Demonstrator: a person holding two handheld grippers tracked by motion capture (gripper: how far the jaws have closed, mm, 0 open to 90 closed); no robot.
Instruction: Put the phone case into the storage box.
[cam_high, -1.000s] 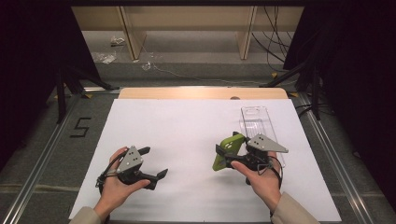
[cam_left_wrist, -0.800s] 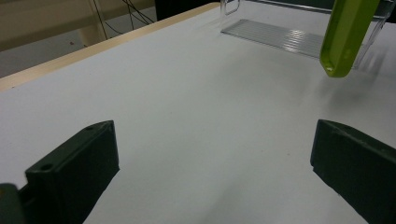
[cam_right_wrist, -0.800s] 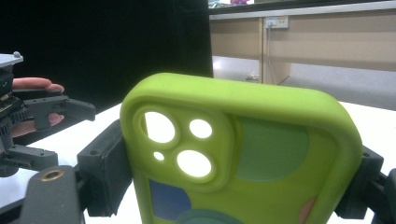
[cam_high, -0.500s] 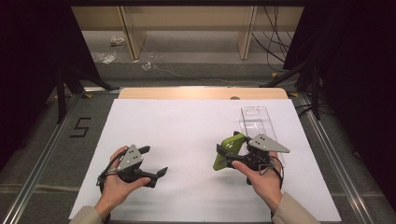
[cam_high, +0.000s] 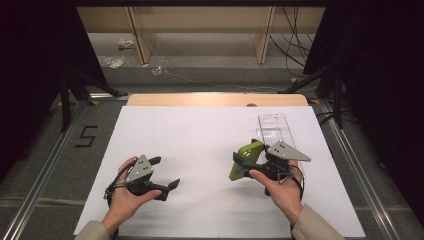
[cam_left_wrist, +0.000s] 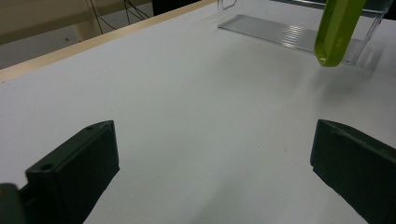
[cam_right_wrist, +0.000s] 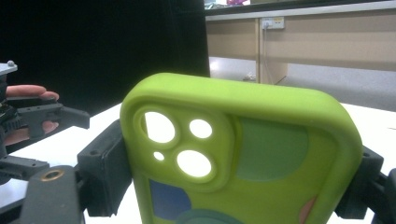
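On the left, my left gripper rests low on the white sheet, jaws spread wide with nothing between them, aimed across toward the case. From its own camera the case hangs off to the upper right, clear of the sheet, with bare paper between it and the jaws.

The case, lime green with camera cut-outs, sits well to the right of that gripper and is clamped across its width in my right gripper, the pads pressing on both long edges. It stands on edge, long axis tilted up and away from me. So the right hand has it; the left is well apart.

Just behind the case lies a clear tray, near the sheet's right edge. Farther back a wooden strip ends the table, then grey floor and cables.
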